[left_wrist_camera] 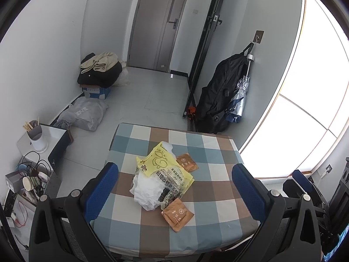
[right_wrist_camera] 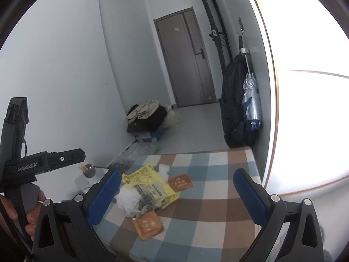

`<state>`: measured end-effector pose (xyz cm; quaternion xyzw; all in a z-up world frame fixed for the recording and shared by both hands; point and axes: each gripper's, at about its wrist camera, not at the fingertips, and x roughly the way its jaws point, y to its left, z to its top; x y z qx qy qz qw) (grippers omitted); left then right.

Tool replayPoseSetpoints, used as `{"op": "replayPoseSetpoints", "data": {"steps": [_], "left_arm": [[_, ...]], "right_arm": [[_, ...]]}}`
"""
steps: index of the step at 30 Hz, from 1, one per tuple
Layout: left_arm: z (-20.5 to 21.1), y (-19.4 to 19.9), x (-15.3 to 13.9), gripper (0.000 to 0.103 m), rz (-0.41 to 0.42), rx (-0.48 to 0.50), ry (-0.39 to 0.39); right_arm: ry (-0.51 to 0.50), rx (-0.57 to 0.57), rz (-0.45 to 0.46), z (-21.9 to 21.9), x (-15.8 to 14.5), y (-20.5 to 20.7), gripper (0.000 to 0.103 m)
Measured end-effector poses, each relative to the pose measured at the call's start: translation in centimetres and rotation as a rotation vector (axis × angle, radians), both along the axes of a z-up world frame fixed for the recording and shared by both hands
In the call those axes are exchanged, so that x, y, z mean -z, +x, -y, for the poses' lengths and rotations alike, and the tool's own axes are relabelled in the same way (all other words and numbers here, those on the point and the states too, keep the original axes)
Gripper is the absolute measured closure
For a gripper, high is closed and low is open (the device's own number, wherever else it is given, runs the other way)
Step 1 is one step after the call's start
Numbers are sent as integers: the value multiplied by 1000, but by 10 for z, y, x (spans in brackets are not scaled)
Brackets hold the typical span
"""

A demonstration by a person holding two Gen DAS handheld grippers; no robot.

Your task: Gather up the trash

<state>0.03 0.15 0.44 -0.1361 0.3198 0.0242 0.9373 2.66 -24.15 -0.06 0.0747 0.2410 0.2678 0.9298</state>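
Observation:
A pile of trash lies on the checked tablecloth (left_wrist_camera: 196, 144): a yellow printed plastic bag (left_wrist_camera: 161, 163), a crumpled white tissue (left_wrist_camera: 146, 192), and two orange sachets, one near (left_wrist_camera: 177, 215) and one far (left_wrist_camera: 187, 163). My left gripper (left_wrist_camera: 174, 187) is open and empty, held above the pile with its blue pads either side. In the right wrist view the same bag (right_wrist_camera: 150, 185), tissue (right_wrist_camera: 128, 198) and sachets (right_wrist_camera: 148, 224) (right_wrist_camera: 180, 182) show. My right gripper (right_wrist_camera: 176, 198) is open and empty above the table.
A side table at the left holds a cup of chopsticks (left_wrist_camera: 37, 135) and cables (left_wrist_camera: 32, 170). Bags and clothes (left_wrist_camera: 100, 69) sit on the floor by the left wall. A black backpack (left_wrist_camera: 220, 96) and umbrella (left_wrist_camera: 240, 96) hang at the right wall. A bright window is at the right.

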Motion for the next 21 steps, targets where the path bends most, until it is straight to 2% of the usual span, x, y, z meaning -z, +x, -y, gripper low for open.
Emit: {"op": "replayPoseSetpoints", "data": {"steps": [7, 11, 21], "left_arm": [[-5, -1, 2, 1, -7, -8, 4], [-10, 0, 4, 1, -14, -11, -30], [-8, 0, 4, 1, -15, 2, -24]], "right_arm": [[1, -1, -2, 0, 0, 1, 0], [6, 3, -8, 1, 2, 1, 0], [7, 5, -9, -1, 4, 0, 0]]}}
